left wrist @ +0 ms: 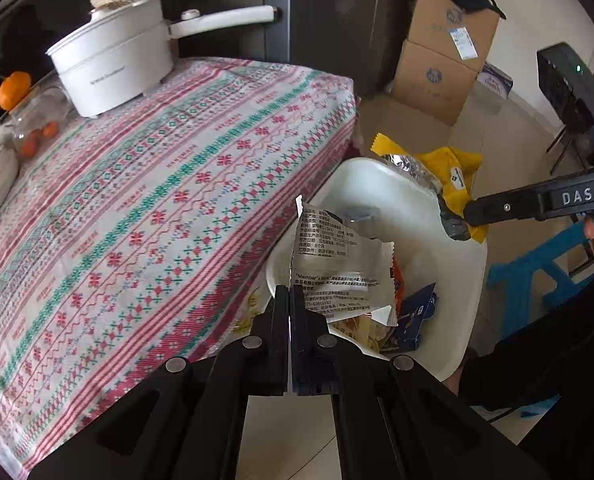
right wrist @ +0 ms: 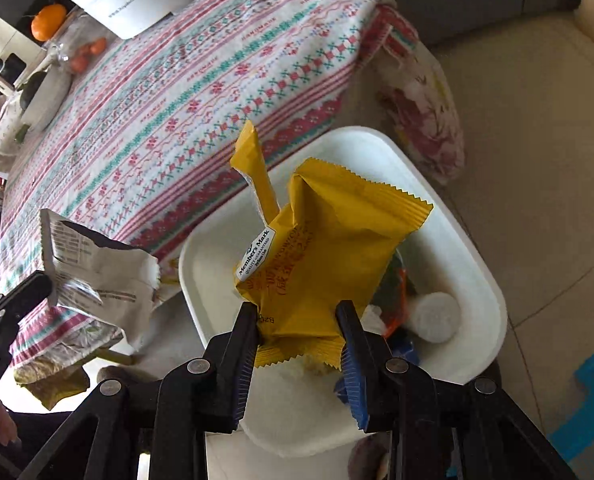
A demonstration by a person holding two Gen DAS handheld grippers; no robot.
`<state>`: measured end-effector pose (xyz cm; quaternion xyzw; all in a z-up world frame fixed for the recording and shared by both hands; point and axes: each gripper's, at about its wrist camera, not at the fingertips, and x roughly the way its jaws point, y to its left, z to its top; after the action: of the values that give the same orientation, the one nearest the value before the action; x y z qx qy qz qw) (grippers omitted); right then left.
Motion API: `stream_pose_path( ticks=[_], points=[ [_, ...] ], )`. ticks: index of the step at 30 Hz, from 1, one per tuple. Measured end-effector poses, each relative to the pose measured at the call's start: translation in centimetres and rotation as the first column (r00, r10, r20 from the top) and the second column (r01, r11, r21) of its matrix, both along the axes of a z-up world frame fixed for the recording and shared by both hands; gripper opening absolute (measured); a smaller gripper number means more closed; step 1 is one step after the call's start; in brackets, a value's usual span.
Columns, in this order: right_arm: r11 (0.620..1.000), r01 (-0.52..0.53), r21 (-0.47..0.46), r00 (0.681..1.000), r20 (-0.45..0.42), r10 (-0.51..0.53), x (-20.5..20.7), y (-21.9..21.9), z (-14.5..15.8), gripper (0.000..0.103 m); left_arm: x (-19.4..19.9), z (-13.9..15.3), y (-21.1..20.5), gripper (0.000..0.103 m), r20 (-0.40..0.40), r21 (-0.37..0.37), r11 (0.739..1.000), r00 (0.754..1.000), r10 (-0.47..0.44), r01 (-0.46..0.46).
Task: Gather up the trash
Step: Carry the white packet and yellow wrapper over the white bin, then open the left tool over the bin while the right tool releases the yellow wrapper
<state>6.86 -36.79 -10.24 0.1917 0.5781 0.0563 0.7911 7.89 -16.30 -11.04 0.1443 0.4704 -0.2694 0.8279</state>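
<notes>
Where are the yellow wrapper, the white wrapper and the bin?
yellow wrapper [right wrist: 321, 216]: right wrist view, its creased front.
white wrapper [left wrist: 337, 264]: left wrist view, its printed face.
bin [right wrist: 449, 204]: right wrist view, its far rim.

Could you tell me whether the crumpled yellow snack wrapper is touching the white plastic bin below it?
Cannot tell: in the right wrist view the wrapper, clamped by the right gripper, overlaps the bin.

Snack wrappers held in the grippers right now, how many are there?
2. A white printed wrapper in the shut left gripper, and a yellow wrapper in the right gripper, both above the white bin. More trash lies inside.
</notes>
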Motion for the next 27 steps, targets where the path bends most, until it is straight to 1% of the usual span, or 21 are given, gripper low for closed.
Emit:
stream_pose_path(
  ticks=[3,5,8,11,13,14,16,18,20,21,22,23,24,25,27],
  points=[
    [1.0,0.001,-0.003,1.0,-0.001,-0.001,-0.3,-0.5,-0.2,0.035,0.2,-1.4,-1.4,0.0,-0.001,0.039,0.999,1.0,-0.025,0.025],
    [1.0,0.006,-0.005,1.0,-0.006,-0.006,-0.5,-0.7,-0.3,0.036,0.5,-2.0,-1.8,0.0,-0.006,0.054,0.998,1.0,-0.025,0.026],
    [1.0,0.013,-0.008,1.0,-0.017,-0.013,-0.5,-1.2,-0.7,0.036,1.0,-2.5,-2.0,0.0,-0.009,0.061,0.998,1.0,-0.025,0.026],
    [1.0,0.021,-0.011,0.999,-0.026,-0.022,-0.7,-1.7,-1.0,0.036,1.4,-2.6,-2.2,0.001,-0.012,0.053,0.998,1.0,-0.025,0.026],
    [1.0,0.028,-0.012,0.999,-0.032,-0.029,-0.7,-2.2,-1.2,0.036,1.5,-2.6,-2.3,0.002,-0.019,0.053,0.998,1.0,-0.023,0.024],
    [0.999,0.032,-0.012,0.999,-0.037,-0.033,-0.7,-2.3,-1.3,0.036,1.5,-2.6,-2.3,0.005,-0.023,0.054,0.998,0.999,-0.026,0.028],
    [0.999,0.038,-0.011,0.998,-0.048,-0.038,-0.8,-2.5,-1.4,0.036,1.3,-2.5,-2.3,0.02,-0.026,0.059,0.998,0.999,-0.03,0.032],
    [0.999,0.039,-0.012,0.997,-0.061,-0.04,-0.8,-2.6,-1.6,0.037,0.9,-2.1,-2.0,0.056,-0.015,0.063,0.998,1.0,-0.023,0.024],
    [0.999,0.042,-0.009,0.995,-0.086,-0.043,-0.8,-2.6,-2.0,0.04,0.5,-1.6,-1.6,0.069,-0.002,0.06,0.998,1.0,-0.011,0.011],
    [0.999,0.042,-0.007,0.994,-0.104,-0.042,-0.8,-2.5,-2.2,0.042,0.3,-1.4,-1.4,0.071,-0.007,0.065,0.998,1.0,-0.009,0.009],
    [0.999,0.044,-0.001,0.992,-0.117,-0.043,-0.8,-2.5,-2.4,0.052,0.1,-1.1,-1.1,0.072,-0.004,0.07,0.998,1.0,-0.001,0.002],
    [0.999,0.05,0.001,0.991,-0.127,-0.05,-0.8,-2.5,-2.6,0.057,-0.1,-0.9,-0.8,0.074,0.005,0.075,0.997,1.0,0.012,-0.013],
    [0.999,0.054,-0.002,0.99,-0.129,-0.054,-0.9,-2.5,-2.5,0.067,-0.3,-0.7,-0.4,0.078,0.011,0.077,0.997,1.0,0.028,-0.029],
    [0.998,0.054,-0.011,0.991,-0.121,-0.055,-1.0,-2.4,-2.4,0.072,-0.5,-0.4,0.1,0.08,0.012,0.078,0.996,0.999,0.048,-0.049],
    [0.997,0.055,-0.05,0.993,-0.097,-0.06,-1.2,-2.2,-1.9,0.074,-0.9,0.1,1.0,0.084,0.008,0.062,0.994,0.996,0.092,-0.092]
  ],
)
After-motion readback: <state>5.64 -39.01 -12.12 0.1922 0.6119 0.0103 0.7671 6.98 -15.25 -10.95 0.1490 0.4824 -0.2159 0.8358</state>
